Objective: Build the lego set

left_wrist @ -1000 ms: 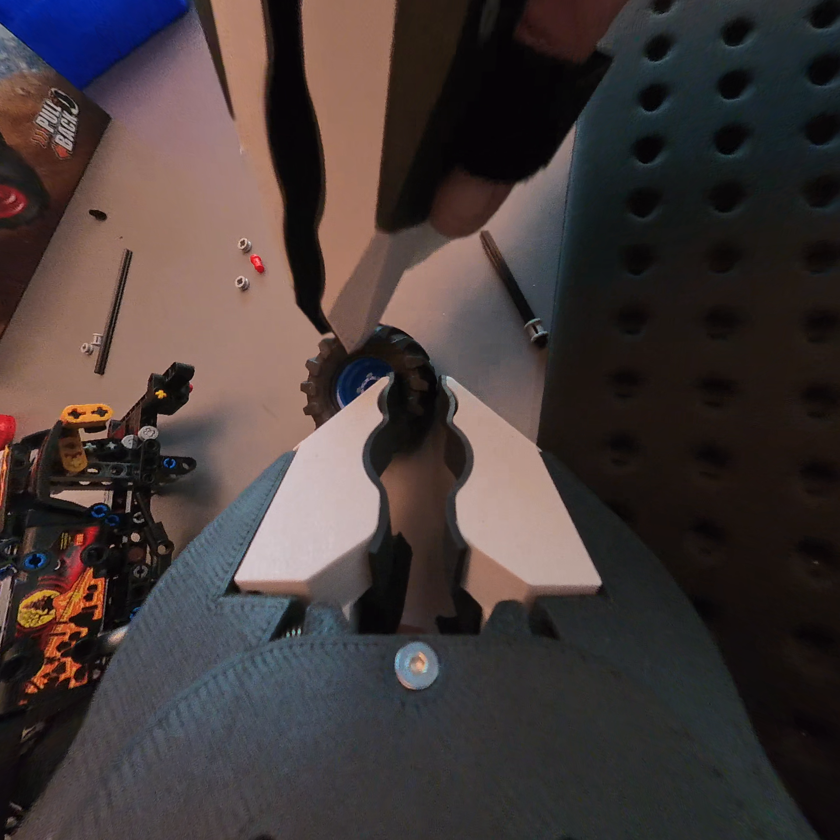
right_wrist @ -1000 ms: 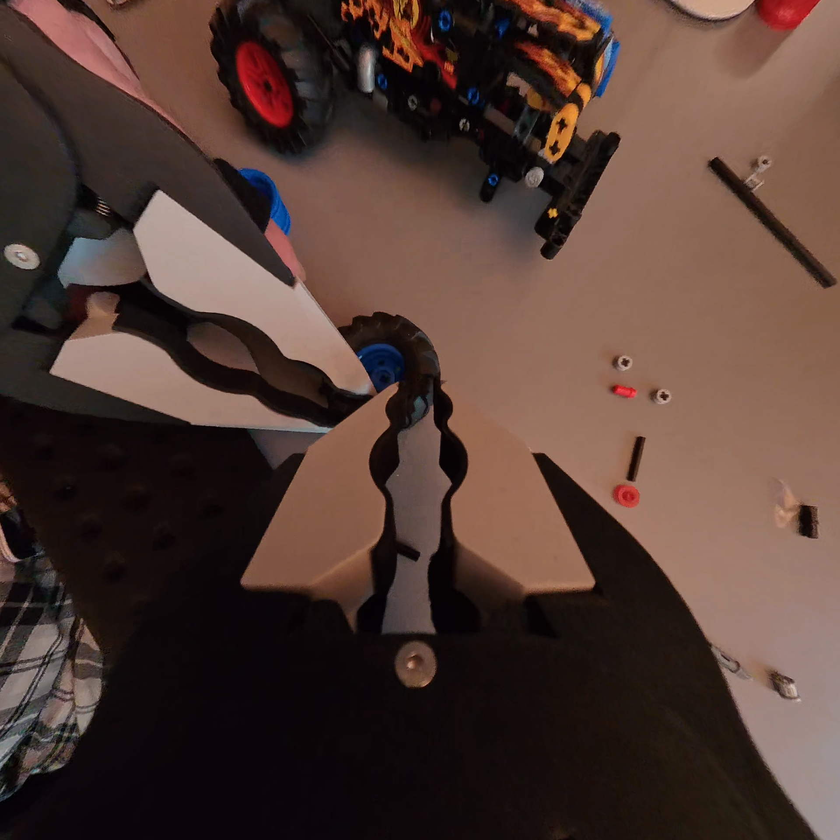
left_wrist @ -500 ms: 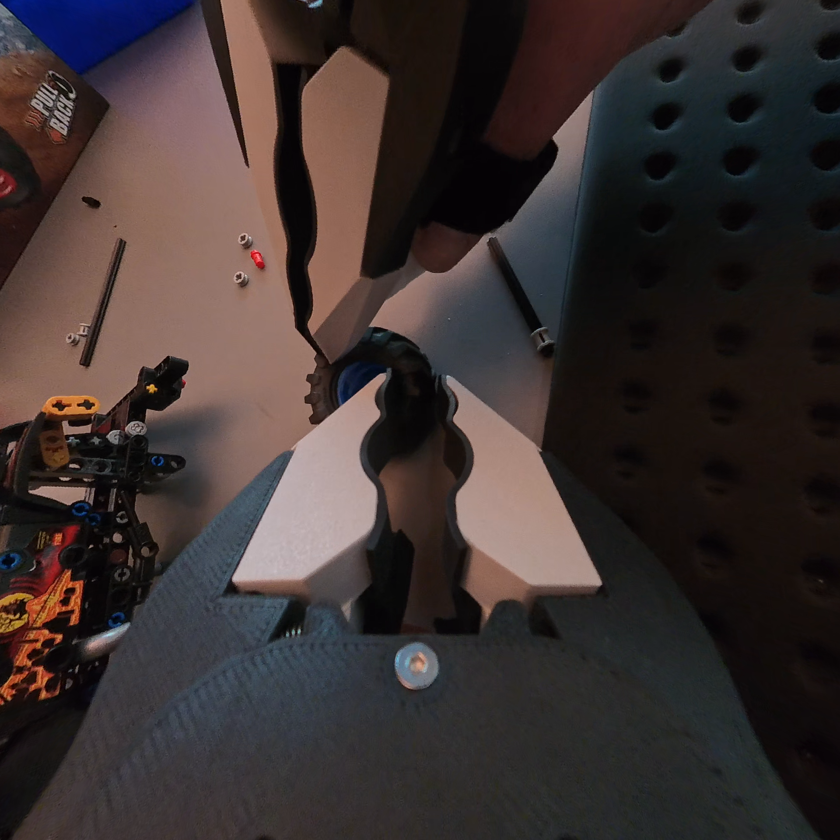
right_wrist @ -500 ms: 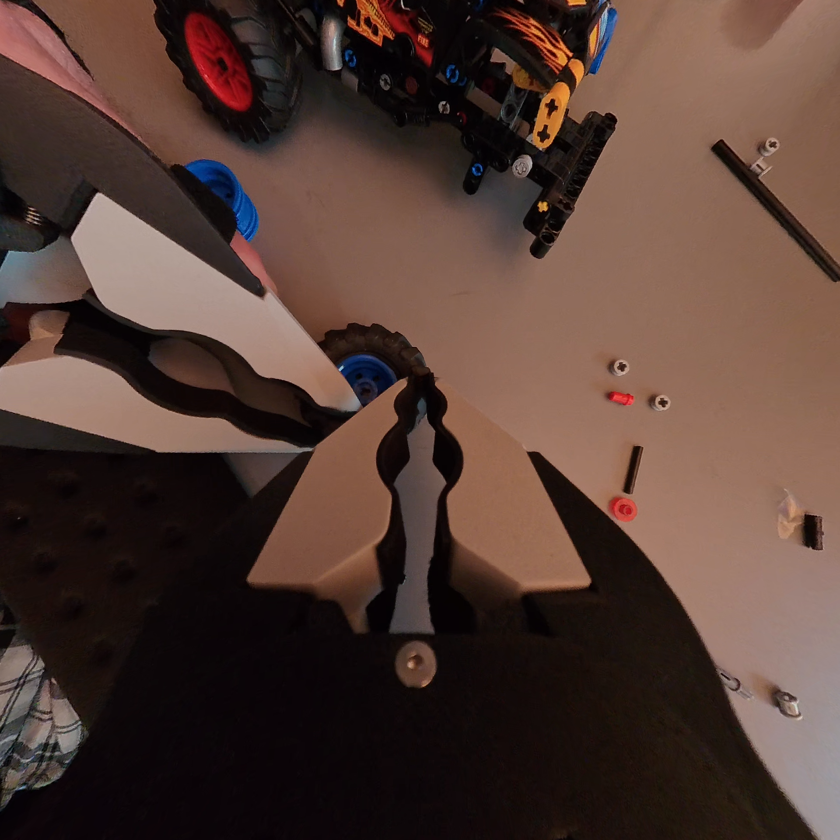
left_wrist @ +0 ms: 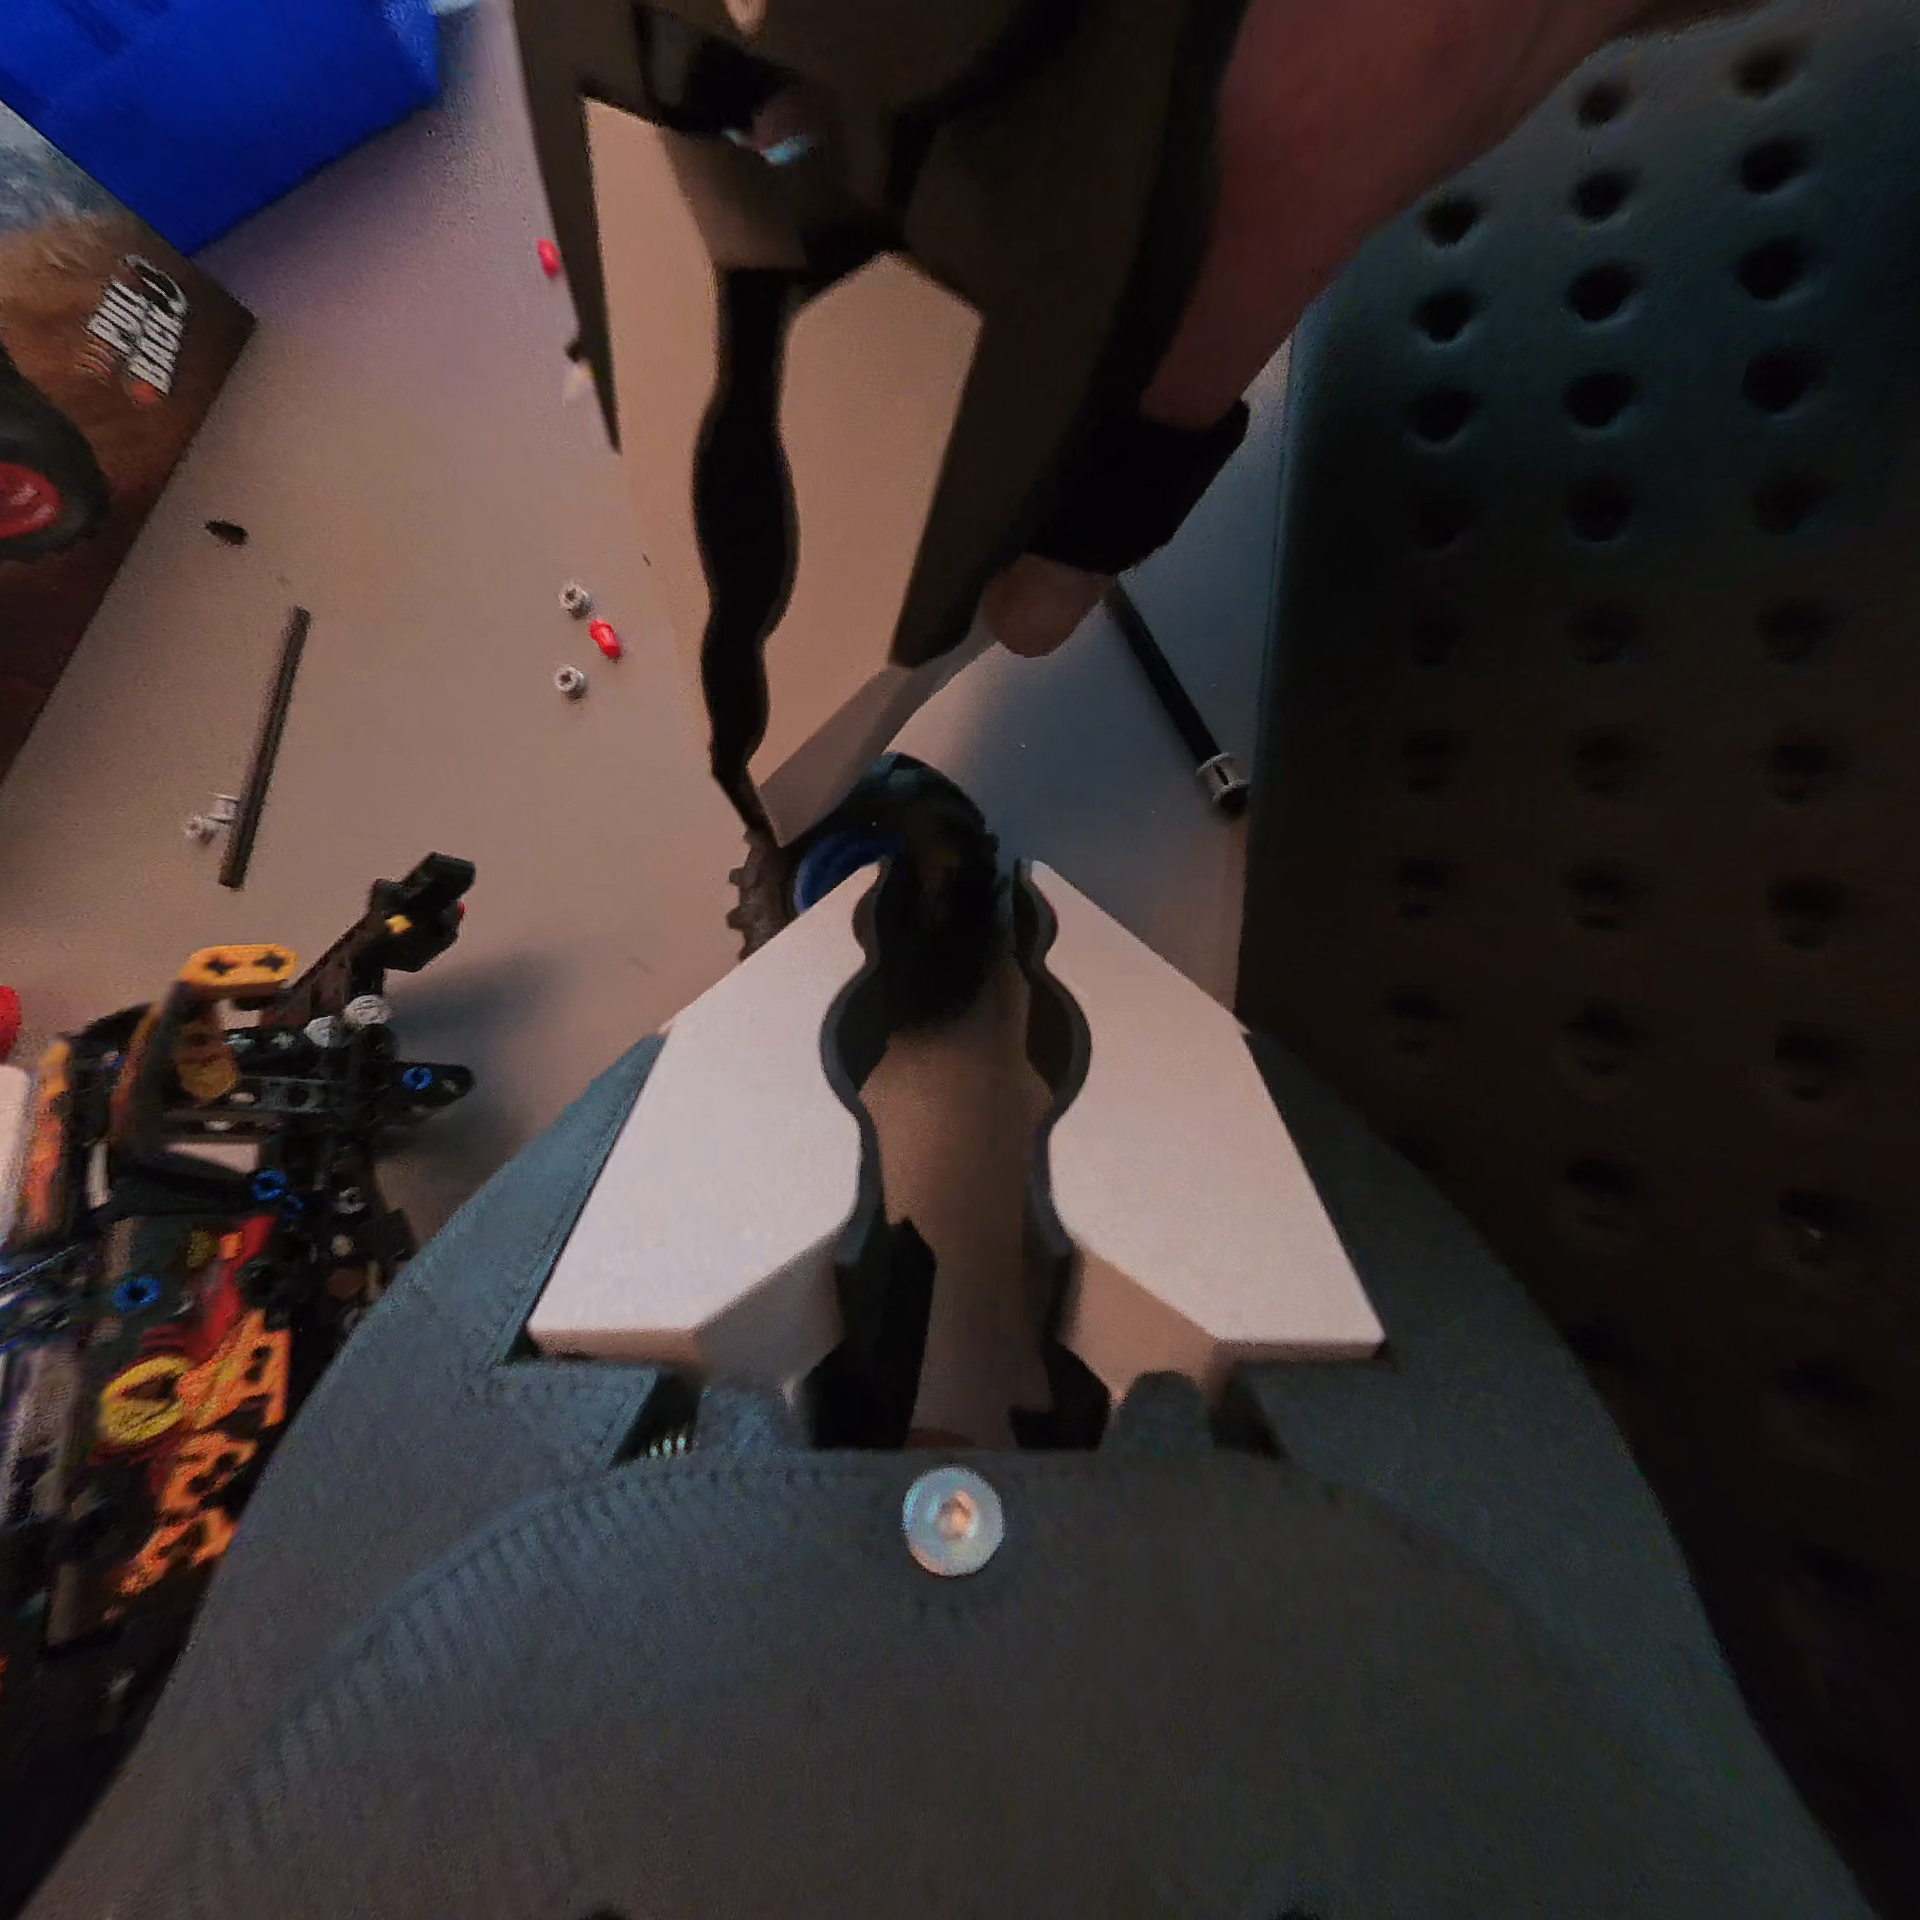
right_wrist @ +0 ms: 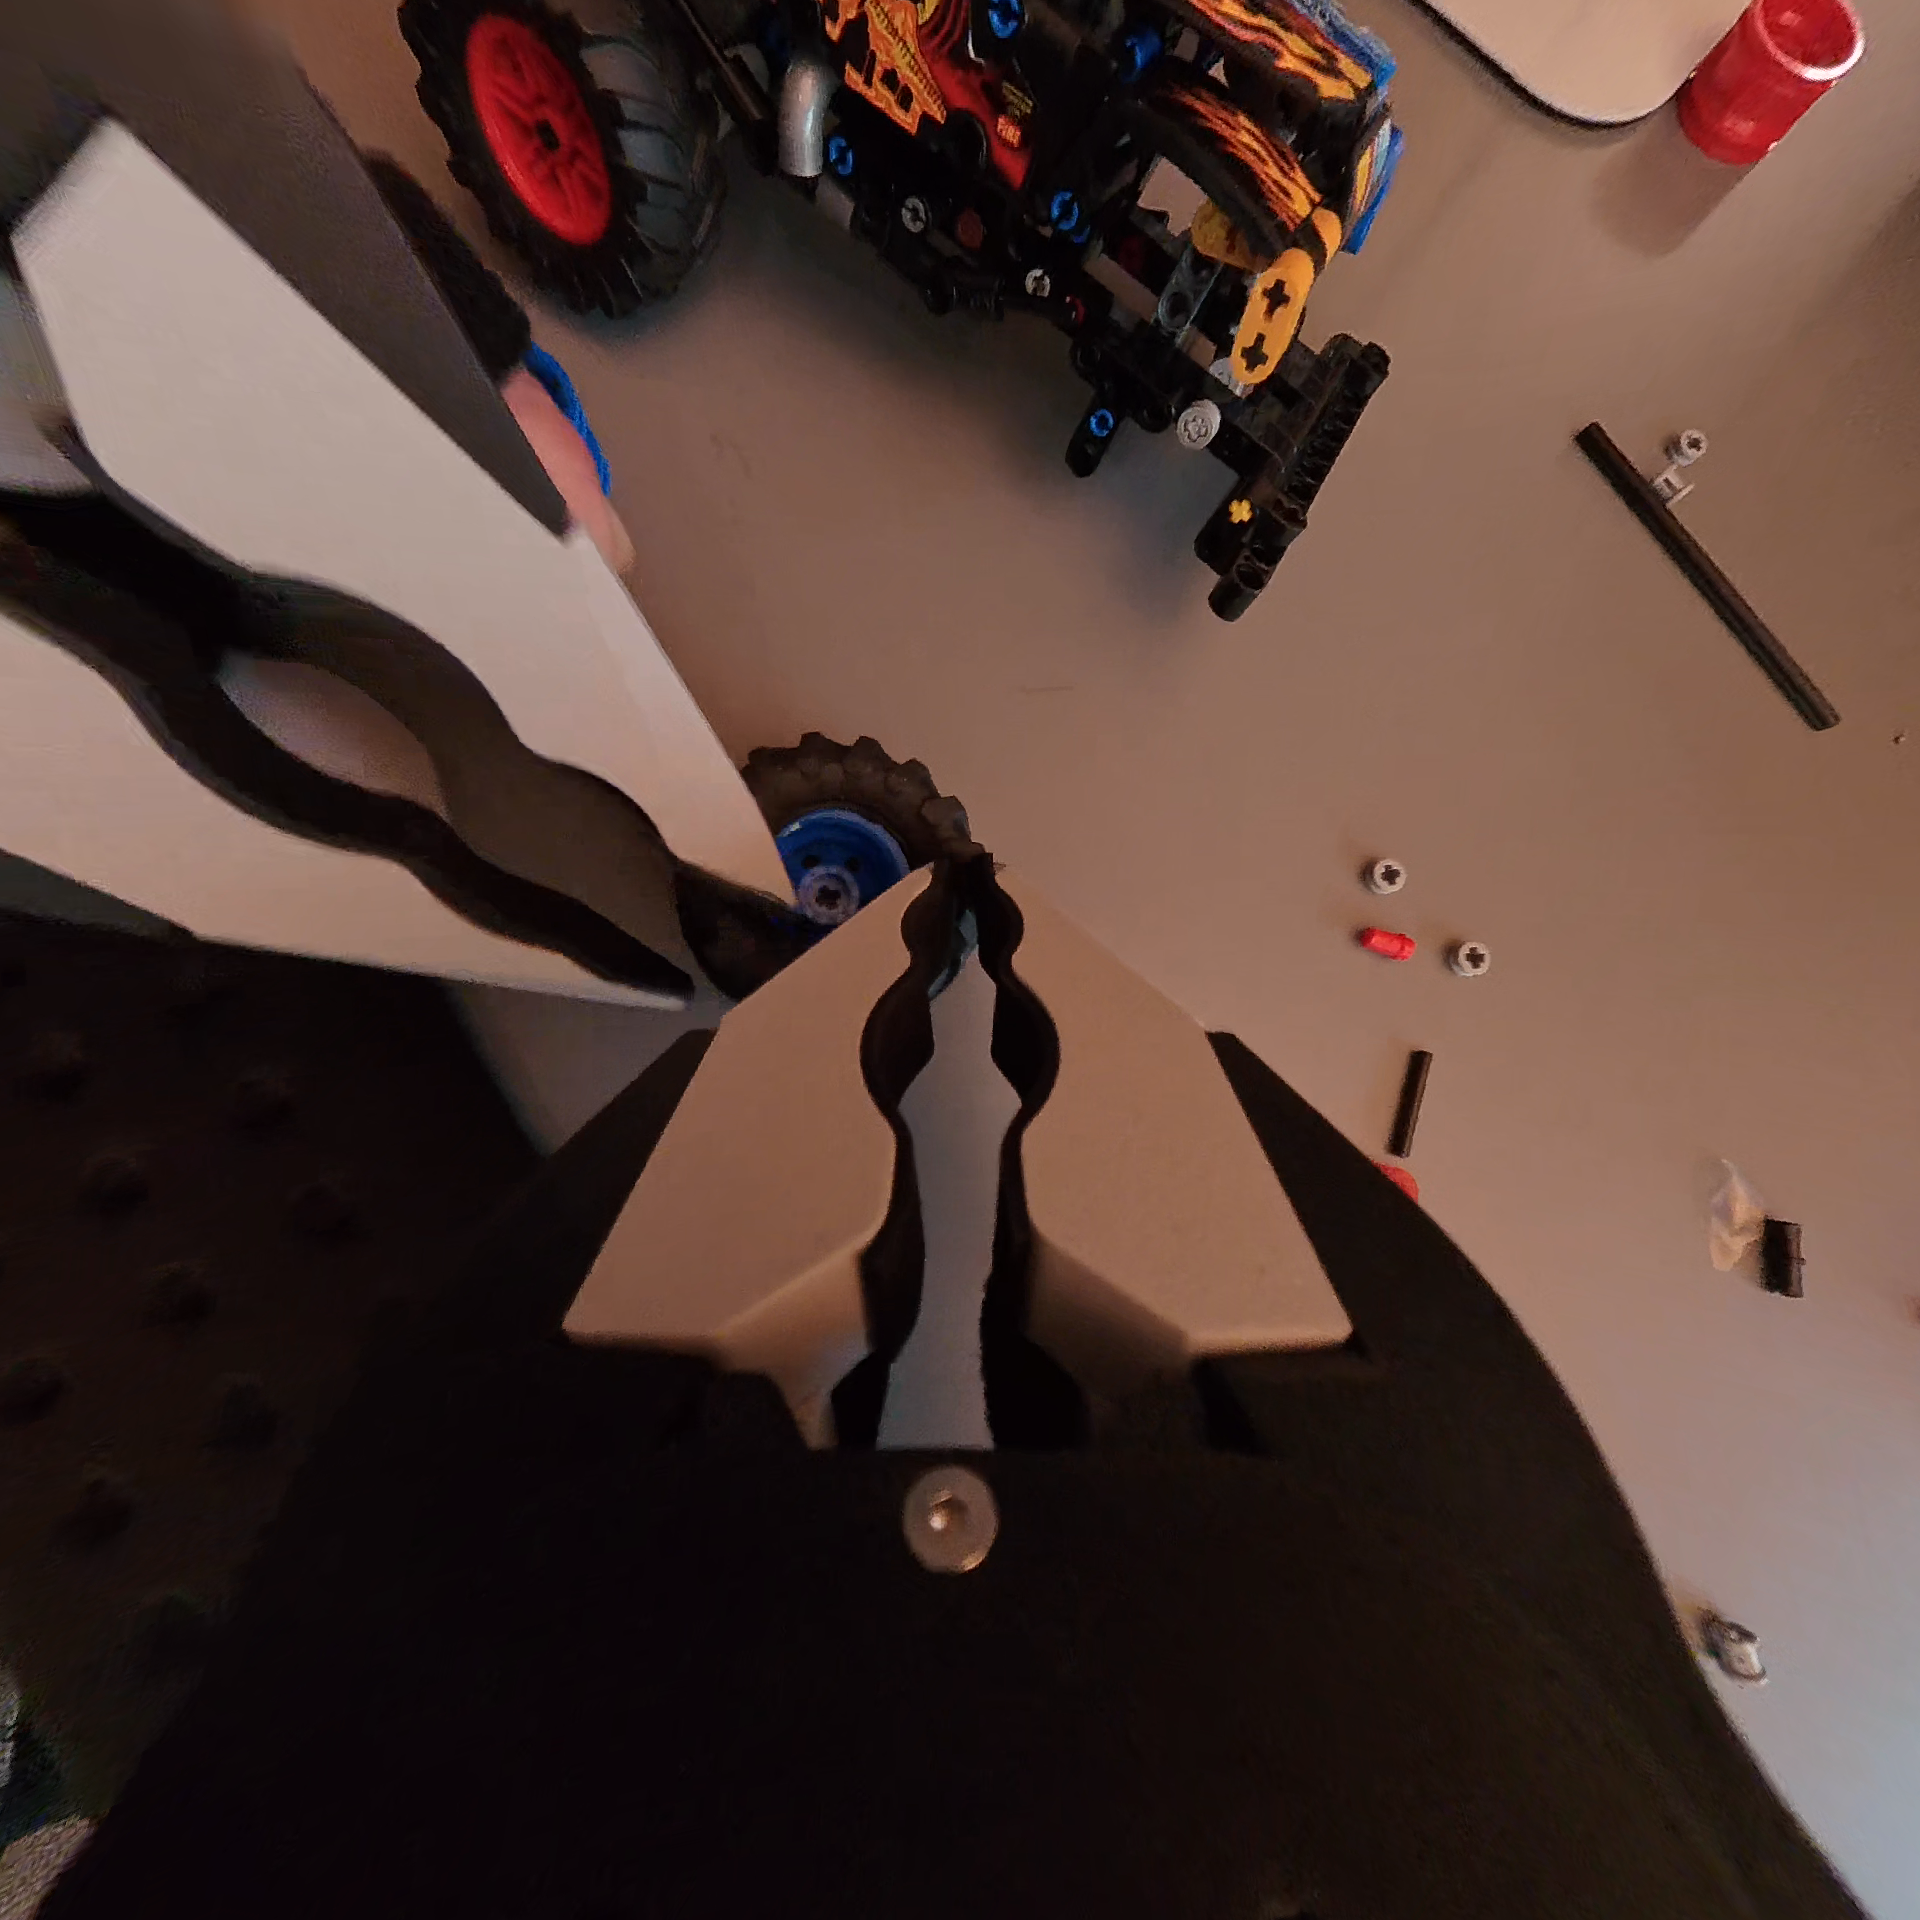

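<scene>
A small wheel with a black tyre (right_wrist: 862,774) and a blue rim (right_wrist: 836,868) sits between both grippers just above the table. My left gripper (left_wrist: 945,883) is shut on the tyre (left_wrist: 940,925) and reaches in from the left in the right wrist view (right_wrist: 727,925). My right gripper (right_wrist: 961,873) has its tips pinched together on the tyre's tread edge. In the left wrist view it comes down from above (left_wrist: 758,821). The partly built truck (right_wrist: 1039,156) with a red-rimmed wheel (right_wrist: 540,135) stands farther off and also shows in the left wrist view (left_wrist: 208,1143).
Loose parts lie on the table: a long black axle (right_wrist: 1704,582), two grey bushes and a red pin (right_wrist: 1387,940), and a short black pin (right_wrist: 1408,1101). A red cup (right_wrist: 1766,73) stands at the back right. A dark perforated panel (left_wrist: 1610,727) is on the right and the set's box (left_wrist: 73,416) on the left.
My right gripper's jaws have closed from a narrow gap to tips together on the tyre edge. Both views have shifted a little. The left gripper's hold on the wheel is unchanged.
</scene>
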Demonstrator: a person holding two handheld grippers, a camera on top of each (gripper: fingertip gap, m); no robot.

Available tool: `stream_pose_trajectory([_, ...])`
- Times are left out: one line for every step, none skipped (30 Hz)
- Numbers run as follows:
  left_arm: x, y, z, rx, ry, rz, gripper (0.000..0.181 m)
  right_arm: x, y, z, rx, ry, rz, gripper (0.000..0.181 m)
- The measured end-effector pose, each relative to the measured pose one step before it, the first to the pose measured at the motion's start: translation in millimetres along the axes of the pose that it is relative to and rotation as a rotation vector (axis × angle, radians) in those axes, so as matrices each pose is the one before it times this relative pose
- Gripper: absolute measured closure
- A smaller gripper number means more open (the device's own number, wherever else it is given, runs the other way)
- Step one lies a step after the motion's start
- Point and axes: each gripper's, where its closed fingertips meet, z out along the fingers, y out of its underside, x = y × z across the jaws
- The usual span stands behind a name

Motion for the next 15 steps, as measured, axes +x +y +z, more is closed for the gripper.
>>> stream_pose_trajectory([-1.34,0.49,-5.25,0.0044,0.0093,0.0065,0.161,0.23,-0.53,0.01,0.0091,-0.0011,-0.0014,0.177])
stream_pose_trajectory([-1.61,3.64,-2.22,-0.0122,0.0124,0.008,0.161,-0.13,-0.39,-0.32,0.0098,-0.0125,0.0091,0.177])
stream_pose_trajectory([-2.17,4.4,0.37,-0.0158,0.0096,0.0071,0.16,-0.68,-0.51,-0.4,0.0085,-0.0141,0.0049,0.177])
stream_pose_trajectory([1.14,2.48,1.44,-0.0078,0.0229,0.0099,0.158,-0.92,-0.91,-0.18,0.0062,-0.0084,0.0017,0.178])
stream_pose_trajectory([-0.35,0.77,2.15,-0.0022,0.0043,0.0129,0.157,-0.45,-0.59,-0.2,0.0028,-0.0015,-0.0018,0.178])
stream_pose_trajectory([0.3,1.16,1.75,-0.0041,0.003,-0.0039,0.156,-0.29,-0.54,-0.51,0.0025,-0.0003,-0.0012,0.178])
stream_pose_trajectory([0.89,0.95,1.44,-0.0012,0.0108,-0.0273,0.156,-0.49,-0.71,-1.22,0.0008,0.0011,0.0023,0.179])
stream_pose_trajectory([0.36,-0.33,0.5,0.0056,0.0087,-0.0205,0.156,-0.58,-0.14,-1.9,-0.0073,0.0075,0.0034,0.178])
stream_pose_trajectory([0.18,0.07,0.38,0.0016,0.0016,-0.0106,0.156,-0.34,0.3,-2.27,-0.0107,0.0126,0.006,0.177])
stream_pose_trajectory([-0.01,0.08,0.49,-0.0044,-0.0048,0.0024,0.157,-1.16,0.89,-2.27,-0.0112,0.0084,0.0068,0.177])
stream_pose_trajectory([-0.39,-0.69,1.11,-0.0019,-0.011,0.0034,0.157,-1.13,1.45,-2.3,-0.0115,0.0067,0.0088,0.177])
stream_pose_trajectory([-0.01,-0.73,1.04,0.0007,-0.0103,0.0028,0.157,-0.23,1.73,-1.74,-0.0076,0.0091,0.0111,0.176])
stream_pose_trajectory([0.39,-0.6,0.47,0.0,-0.0026,-0.0013,0.157,-0.75,1.18,-0.93,-0.0011,0.0,0.0176,0.173])
stream_pose_trajectory([0.0,-0.33,0.08,-0.001,0.0003,-0.0046,0.157,-1.25,0.2,-0.28,0.0033,-0.0072,0.0198,0.17])
stream_pose_trajectory([0.04,-0.51,0.26,0.003,0.0011,-0.0082,0.157,1.09,0.66,0.06,-0.0031,0.0067,0.0161,0.172])
